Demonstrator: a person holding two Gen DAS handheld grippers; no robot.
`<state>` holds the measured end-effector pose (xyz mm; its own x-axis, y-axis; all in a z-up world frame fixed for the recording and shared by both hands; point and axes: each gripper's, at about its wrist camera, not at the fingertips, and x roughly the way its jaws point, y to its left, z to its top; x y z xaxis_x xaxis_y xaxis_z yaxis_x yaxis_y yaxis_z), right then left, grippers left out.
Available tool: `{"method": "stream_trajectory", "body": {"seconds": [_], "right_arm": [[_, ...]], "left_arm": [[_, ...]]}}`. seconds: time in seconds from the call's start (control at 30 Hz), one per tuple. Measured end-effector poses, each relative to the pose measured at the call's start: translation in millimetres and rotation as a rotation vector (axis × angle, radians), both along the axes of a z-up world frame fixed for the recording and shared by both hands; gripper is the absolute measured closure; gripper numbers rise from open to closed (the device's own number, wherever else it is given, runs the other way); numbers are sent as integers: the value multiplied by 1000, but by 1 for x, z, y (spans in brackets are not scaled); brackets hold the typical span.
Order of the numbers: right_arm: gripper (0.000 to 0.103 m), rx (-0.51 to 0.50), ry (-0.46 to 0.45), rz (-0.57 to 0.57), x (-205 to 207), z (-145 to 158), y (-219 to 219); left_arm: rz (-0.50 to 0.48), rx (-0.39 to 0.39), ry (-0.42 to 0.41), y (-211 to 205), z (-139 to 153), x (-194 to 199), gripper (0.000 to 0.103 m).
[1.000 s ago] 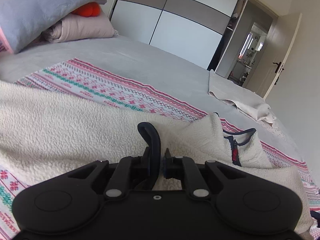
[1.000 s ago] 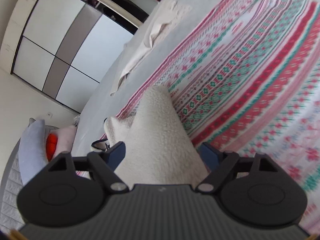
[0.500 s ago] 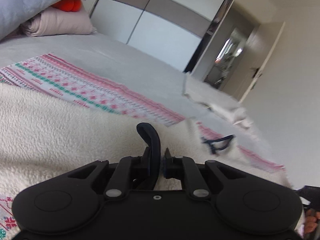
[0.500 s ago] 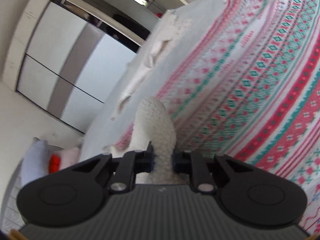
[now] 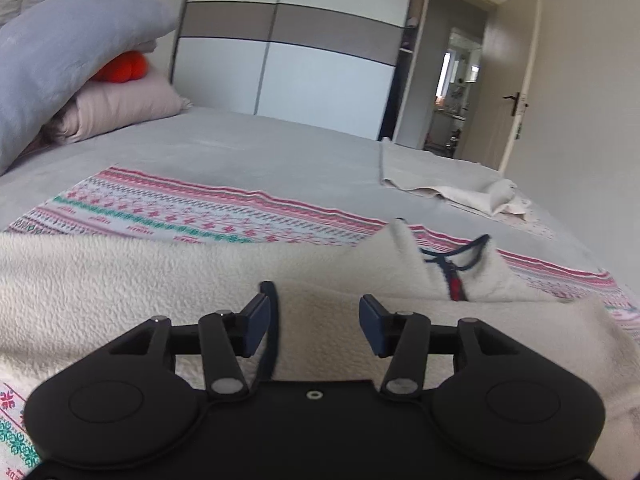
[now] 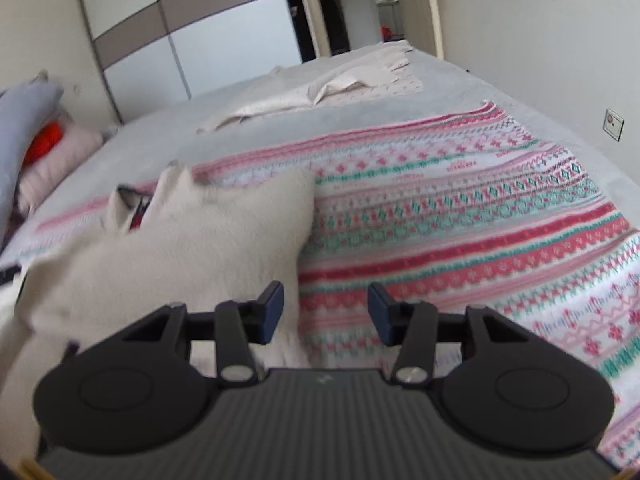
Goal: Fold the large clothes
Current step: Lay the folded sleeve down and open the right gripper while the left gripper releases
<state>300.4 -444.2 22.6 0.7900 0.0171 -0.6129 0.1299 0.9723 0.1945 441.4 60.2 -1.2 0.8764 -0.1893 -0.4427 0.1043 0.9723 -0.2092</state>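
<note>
A cream fleece pullover (image 5: 160, 280) with a navy-trimmed collar (image 5: 460, 256) lies on a pink, green and white patterned blanket (image 5: 180, 208) on the bed. My left gripper (image 5: 316, 320) is open just above the fleece, with a navy hem edge (image 5: 272, 320) lying by its left finger. In the right wrist view the fleece (image 6: 200, 232) lies folded to the left. My right gripper (image 6: 326, 312) is open, its left finger at the fleece's edge, the blanket (image 6: 480, 220) under the right finger.
Grey and pink pillows (image 5: 80, 72) are stacked at the head of the grey bed (image 5: 260, 148). A beige cloth (image 5: 472, 192) lies crumpled at the far side; it also shows in the right wrist view (image 6: 320, 88). A wardrobe (image 5: 300, 40) and a door (image 5: 516, 104) stand beyond.
Both grippers were shut on the fleece half a second ago and have opened, letting it go. The fleece now lies flat on the blanket, and both cameras have swung level.
</note>
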Motion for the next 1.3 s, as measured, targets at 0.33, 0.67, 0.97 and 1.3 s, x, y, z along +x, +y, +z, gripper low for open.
{"method": "stream_trajectory", "body": {"seconds": [0.33, 0.67, 0.97, 1.3], "right_arm": [[77, -294, 68, 46, 32, -40, 67], [81, -772, 97, 43, 18, -72, 105], [79, -224, -21, 61, -28, 14, 57], [84, -82, 58, -69, 21, -43, 70]], "left_arm": [[-124, 60, 87, -48, -34, -1, 53], [-199, 145, 97, -50, -49, -10, 52], [-187, 24, 69, -27, -23, -16, 47], [-219, 73, 106, -26, -50, -21, 48]]}}
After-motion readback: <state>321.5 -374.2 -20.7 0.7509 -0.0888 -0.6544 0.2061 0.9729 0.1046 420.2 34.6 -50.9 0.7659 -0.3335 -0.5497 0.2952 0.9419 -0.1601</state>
